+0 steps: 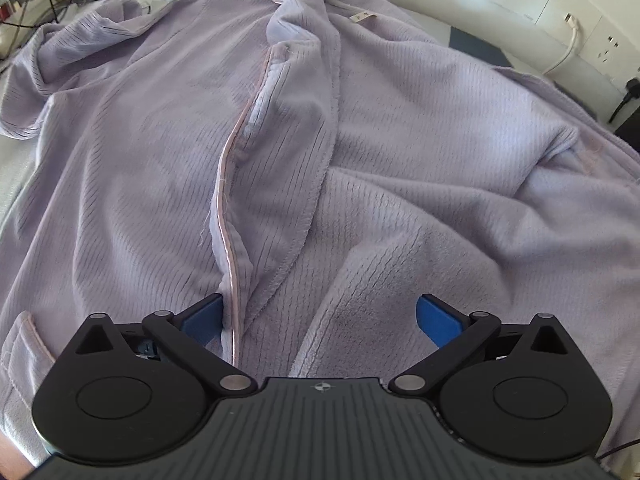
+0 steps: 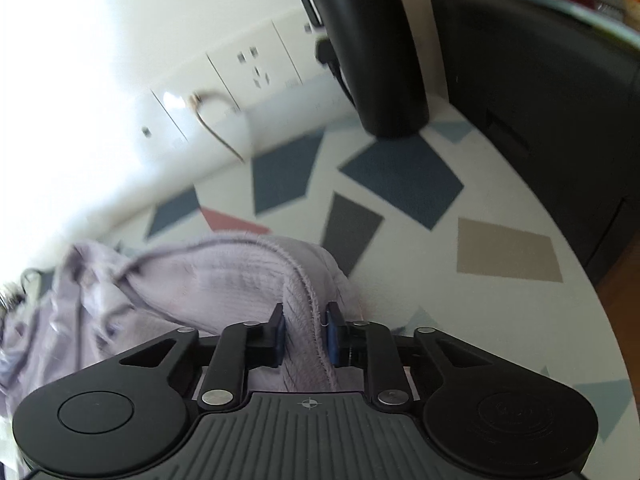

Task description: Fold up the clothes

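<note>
A lilac fleece robe point(image 1: 360, 152) lies spread over the table and fills the left wrist view, with its piped front edge point(image 1: 236, 216) running down the middle. My left gripper point(image 1: 320, 320) hovers low over that front opening, open, its blue pads point(image 1: 436, 318) wide apart with cloth beneath and between them but not pinched. In the right wrist view a raised fold of the same robe point(image 2: 240, 276) runs into my right gripper point(image 2: 306, 338), whose blue pads point(image 2: 331, 338) press on the hemmed edge from both sides.
The table top point(image 2: 400, 176) is white with coloured angular patches. A black bottle-like object point(image 2: 372, 48) and a black box point(image 2: 540, 112) stand at its far side. Wall sockets point(image 2: 256, 68) with a cable are behind. Cables and clutter point(image 1: 48, 4) lie at the far left.
</note>
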